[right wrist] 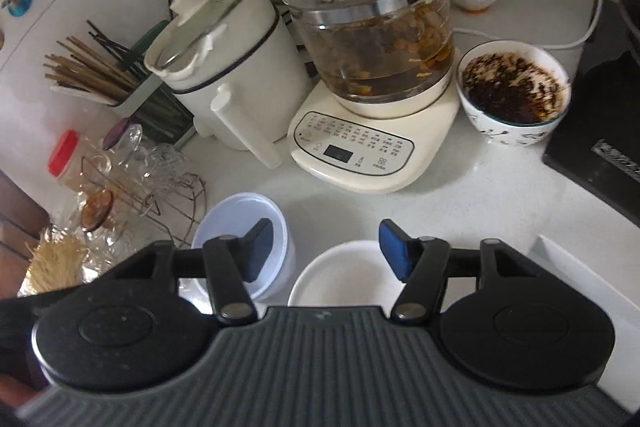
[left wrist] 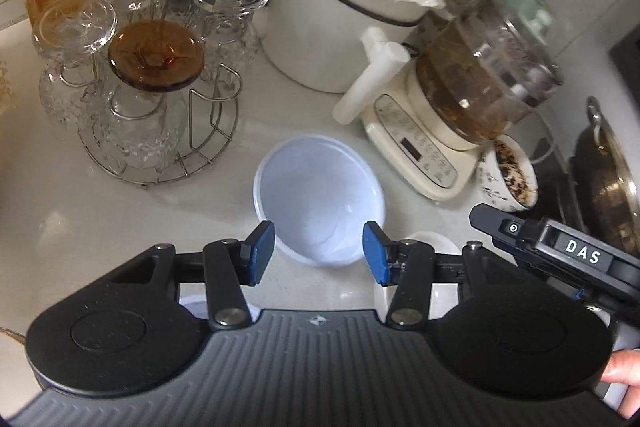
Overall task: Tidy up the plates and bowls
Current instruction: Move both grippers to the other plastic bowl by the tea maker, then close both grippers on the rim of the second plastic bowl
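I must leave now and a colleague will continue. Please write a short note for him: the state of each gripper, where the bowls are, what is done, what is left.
Left gripper: jaws open, holding nothing, hovering over the pale blue bowl.
Right gripper: jaws open, holding nothing, above the white bowl.
Both bowls stand upright and empty on the counter, side by side, the blue one to the left of the white one, in front of the glass kettle.
Done: nothing stacked so far, as far as the views show.
Left: probably grasp each bowl and put them together. The bowl with dark contents seems in use.
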`<action>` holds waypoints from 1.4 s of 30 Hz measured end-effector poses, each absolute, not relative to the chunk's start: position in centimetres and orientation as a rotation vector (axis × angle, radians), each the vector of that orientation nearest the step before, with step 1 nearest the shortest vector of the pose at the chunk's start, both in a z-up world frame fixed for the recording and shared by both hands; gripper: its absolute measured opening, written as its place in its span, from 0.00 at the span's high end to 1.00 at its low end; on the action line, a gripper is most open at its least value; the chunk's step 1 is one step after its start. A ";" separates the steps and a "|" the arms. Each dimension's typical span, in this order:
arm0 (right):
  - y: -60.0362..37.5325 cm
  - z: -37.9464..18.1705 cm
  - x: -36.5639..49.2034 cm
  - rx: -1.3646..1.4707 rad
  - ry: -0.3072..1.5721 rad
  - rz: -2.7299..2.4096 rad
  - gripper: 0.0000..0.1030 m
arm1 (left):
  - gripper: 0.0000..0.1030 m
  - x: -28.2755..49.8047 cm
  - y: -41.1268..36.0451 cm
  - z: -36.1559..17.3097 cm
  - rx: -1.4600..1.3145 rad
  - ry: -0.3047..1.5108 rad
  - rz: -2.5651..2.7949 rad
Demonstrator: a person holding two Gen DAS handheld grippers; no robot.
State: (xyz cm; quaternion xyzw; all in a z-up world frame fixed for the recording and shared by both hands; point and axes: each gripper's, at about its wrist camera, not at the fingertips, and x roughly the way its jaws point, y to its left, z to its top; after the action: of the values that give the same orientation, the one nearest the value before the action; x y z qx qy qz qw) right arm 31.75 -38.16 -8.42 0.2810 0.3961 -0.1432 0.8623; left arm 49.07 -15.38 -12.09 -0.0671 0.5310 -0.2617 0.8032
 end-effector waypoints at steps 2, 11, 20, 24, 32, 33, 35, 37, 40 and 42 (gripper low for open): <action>-38.6 -9.0 32.5 0.602 0.836 -0.269 0.40 | 0.47 49.6 -15.7 -12.6 -0.135 1.134 -0.540; -37.2 -12.4 37.2 0.591 0.916 -0.129 0.44 | 0.48 52.5 -15.9 -15.5 -0.123 1.176 -0.442; -35.8 -15.0 40.0 0.521 1.001 -0.133 0.69 | 0.69 53.7 -15.6 -18.3 -0.165 1.230 -0.396; -35.5 -15.5 40.2 0.501 1.012 -0.142 0.77 | 0.81 53.9 -15.4 -19.0 -0.205 1.252 -0.397; -35.2 -15.8 39.9 0.505 1.019 -0.140 0.89 | 0.91 53.8 -15.4 -18.4 -0.207 1.238 -0.409; -35.2 -15.7 39.7 0.508 1.019 -0.138 0.89 | 0.91 53.7 -15.2 -18.2 -0.211 1.237 -0.412; -35.1 -15.3 39.4 0.508 1.012 -0.135 0.89 | 0.91 53.5 -15.0 -17.8 -0.218 1.233 -0.421; -35.1 -14.8 39.0 0.511 1.000 -0.131 0.89 | 0.91 53.1 -14.6 -17.2 -0.229 1.228 -0.427; -35.1 -13.8 38.2 0.519 0.981 -0.126 0.89 | 0.91 52.6 -14.2 -16.1 -0.242 1.216 -0.436; -35.0 -13.1 37.8 0.522 0.969 -0.123 0.89 | 0.91 52.1 -14.0 -15.4 -0.251 1.205 -0.445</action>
State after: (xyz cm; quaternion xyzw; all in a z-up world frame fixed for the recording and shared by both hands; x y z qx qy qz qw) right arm 37.76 -35.00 -13.11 0.2478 0.4601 -0.0586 0.8506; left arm 52.13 -13.95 -15.36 -0.1166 0.5603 -0.2068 0.7935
